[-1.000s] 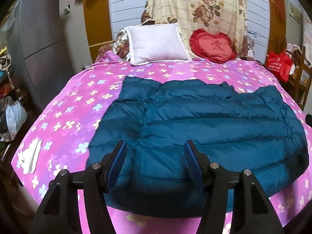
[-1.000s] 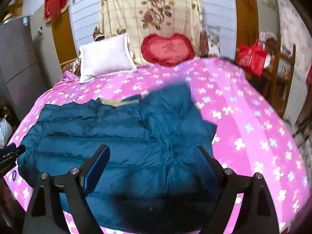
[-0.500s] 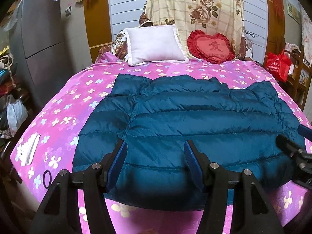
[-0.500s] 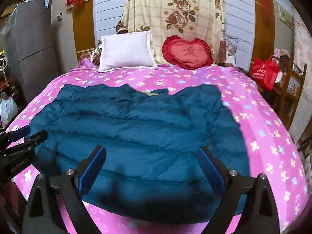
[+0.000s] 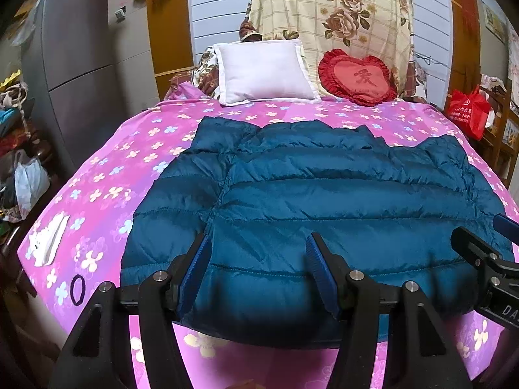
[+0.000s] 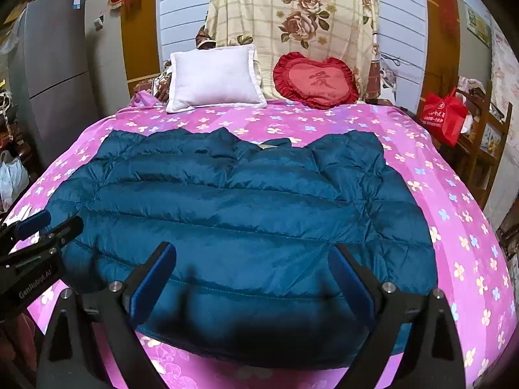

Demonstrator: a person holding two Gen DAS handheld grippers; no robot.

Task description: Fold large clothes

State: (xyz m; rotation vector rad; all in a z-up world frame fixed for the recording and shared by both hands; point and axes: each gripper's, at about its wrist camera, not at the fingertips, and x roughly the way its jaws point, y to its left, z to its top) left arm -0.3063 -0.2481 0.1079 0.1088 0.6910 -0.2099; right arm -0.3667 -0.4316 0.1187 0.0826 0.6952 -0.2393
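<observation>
A teal quilted down jacket [image 5: 324,201] lies spread flat on the pink flowered bed [image 5: 136,159], hem toward me, collar toward the pillows. It also shows in the right wrist view [image 6: 240,207]. My left gripper [image 5: 258,253] is open and empty, hovering over the hem's left part. My right gripper [image 6: 251,262] is open and empty over the hem's right part. The right gripper shows at the right edge of the left wrist view [image 5: 493,259]. The left gripper shows at the left edge of the right wrist view [image 6: 39,230].
A white pillow [image 5: 264,73] and a red heart cushion [image 5: 356,79] lean at the bed's head. A grey fridge [image 5: 78,74] stands left. A red bag [image 5: 467,113] hangs on wooden furniture at the right. A white cloth [image 5: 48,240] and a dark hair tie [image 5: 77,285] lie on the bed's near left corner.
Both grippers have drawn back toward the foot of the bed and levelled out. The jacket now lies spread flat; a second ago its right side was folded over.
</observation>
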